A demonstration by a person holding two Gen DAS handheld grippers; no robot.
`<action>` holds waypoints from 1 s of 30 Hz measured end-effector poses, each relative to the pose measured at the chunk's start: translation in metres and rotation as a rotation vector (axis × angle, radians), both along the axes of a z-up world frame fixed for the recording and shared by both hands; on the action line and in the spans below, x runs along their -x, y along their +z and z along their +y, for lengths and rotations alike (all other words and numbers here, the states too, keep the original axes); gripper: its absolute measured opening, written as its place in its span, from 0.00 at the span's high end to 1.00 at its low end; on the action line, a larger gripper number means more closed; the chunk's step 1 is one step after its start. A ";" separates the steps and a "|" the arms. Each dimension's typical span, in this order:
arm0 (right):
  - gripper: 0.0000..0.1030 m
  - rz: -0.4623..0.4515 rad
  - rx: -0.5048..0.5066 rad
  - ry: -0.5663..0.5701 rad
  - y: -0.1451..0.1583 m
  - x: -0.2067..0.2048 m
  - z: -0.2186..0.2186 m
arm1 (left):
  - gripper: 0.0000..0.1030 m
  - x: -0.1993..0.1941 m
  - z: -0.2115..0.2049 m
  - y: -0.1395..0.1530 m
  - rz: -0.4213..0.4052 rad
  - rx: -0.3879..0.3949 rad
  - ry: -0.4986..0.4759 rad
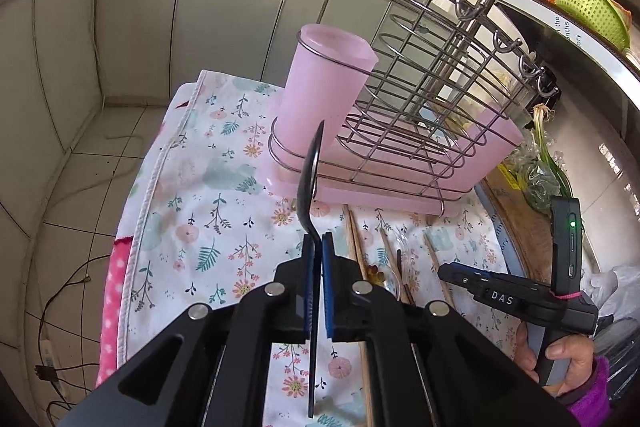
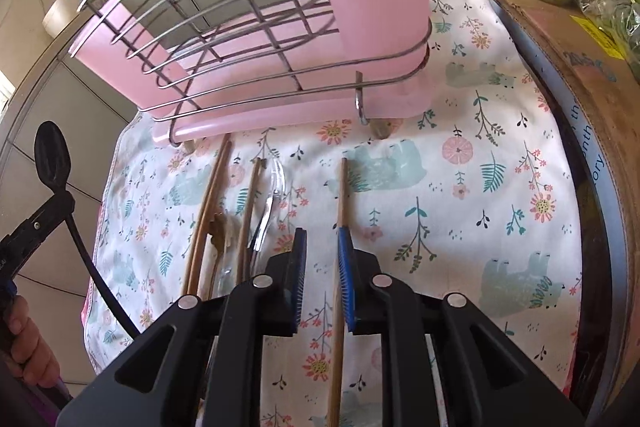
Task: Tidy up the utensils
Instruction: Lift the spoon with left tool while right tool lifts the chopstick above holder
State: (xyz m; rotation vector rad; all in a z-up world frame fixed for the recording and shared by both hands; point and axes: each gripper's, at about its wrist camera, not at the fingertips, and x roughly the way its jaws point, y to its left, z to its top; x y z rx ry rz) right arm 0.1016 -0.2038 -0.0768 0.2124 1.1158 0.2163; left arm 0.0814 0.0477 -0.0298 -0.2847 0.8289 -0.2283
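1 black spoon point(image 1: 311, 171) pinched between left gripper point(image 1: 317, 247) fingers

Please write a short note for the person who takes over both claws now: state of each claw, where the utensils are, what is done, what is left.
Left claw: shut on the black spoon, held in the air before the pink cup of the wire rack.
Right claw: open, low over a single wooden chopstick that lies between its fingers, not gripped.
On the floral cloth: more chopsticks and a clear plastic spoon.
Done: nothing visible in the rack.
Left: drop the black spoon into the cup, then the chopsticks and the clear spoon.
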 end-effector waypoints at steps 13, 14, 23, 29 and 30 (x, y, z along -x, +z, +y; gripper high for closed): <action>0.94 0.026 0.118 -0.001 -0.015 -0.013 0.010 | 0.97 0.003 0.006 0.018 -0.045 -0.002 0.001; 0.94 0.023 0.103 -0.001 -0.015 -0.011 0.010 | 0.97 0.003 0.007 0.021 -0.049 -0.001 0.000; 0.94 -0.199 -0.088 -0.040 0.045 0.029 -0.008 | 0.97 0.006 0.008 0.053 -0.120 -0.003 -0.005; 0.94 -0.348 -0.148 -0.057 0.092 0.047 -0.020 | 0.97 0.010 0.006 0.077 -0.165 0.001 0.014; 0.94 -0.369 -0.159 -0.060 0.099 0.049 -0.023 | 0.97 0.010 0.006 0.081 -0.175 0.002 0.018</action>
